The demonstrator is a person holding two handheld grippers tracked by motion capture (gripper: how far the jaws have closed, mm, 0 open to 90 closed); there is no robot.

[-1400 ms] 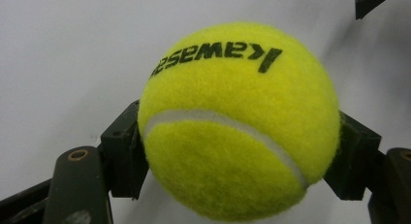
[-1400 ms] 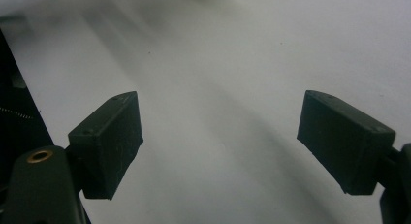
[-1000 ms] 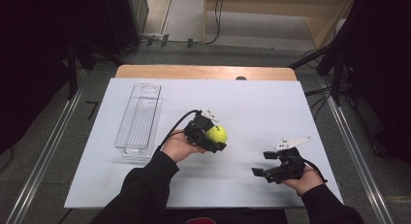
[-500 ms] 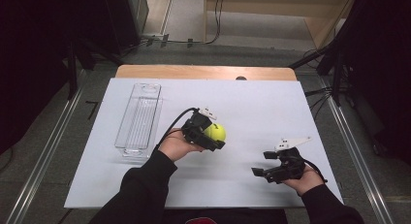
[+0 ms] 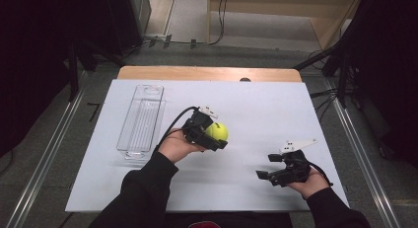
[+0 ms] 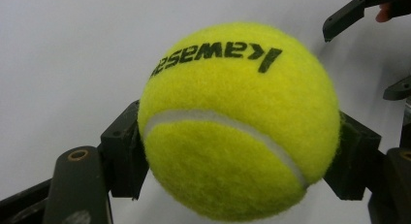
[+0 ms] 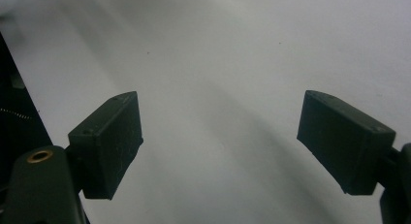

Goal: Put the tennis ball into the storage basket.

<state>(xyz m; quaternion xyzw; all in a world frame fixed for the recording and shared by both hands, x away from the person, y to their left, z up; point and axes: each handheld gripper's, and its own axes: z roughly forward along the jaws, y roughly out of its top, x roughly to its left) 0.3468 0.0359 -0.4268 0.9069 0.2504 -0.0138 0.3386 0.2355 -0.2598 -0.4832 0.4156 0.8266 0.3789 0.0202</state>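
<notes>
Holding the ball (image 5: 217,131) is the left gripper (image 5: 213,134), near mid-table, jaws clamped on either side of it. In the left gripper view the ball (image 6: 237,120) sits squarely between the two black pads w/ print on top and the white seam running across the front; the grip looks centred, not at an edge. Whether the ball is lifted off the sheet (image 5: 256,104) or just resting on it, can't tell from these views, tho the high view hints at a small gap under it.

Right gripper (image 5: 270,165) is well apart, over the near right part of the sheet, jaws spread wide w/ nothing between them; the right gripper view has just bare white surface between the pads (image 7: 109,141).

A clear tray (image 5: 142,120) lies on the left part of the sheet, long side running away from the person, and looks empty. It's beside the left hand (image 5: 173,148) but not touching the ball.

Progress, as a judgement: the pick looks done, ball secured. What's left is prob. the carry and the drop, most likely into the tray, since that's the one container around. Nothing is in the tray yet, so roughly halfway at best. Right gripper has no job visible at this pt.
</notes>
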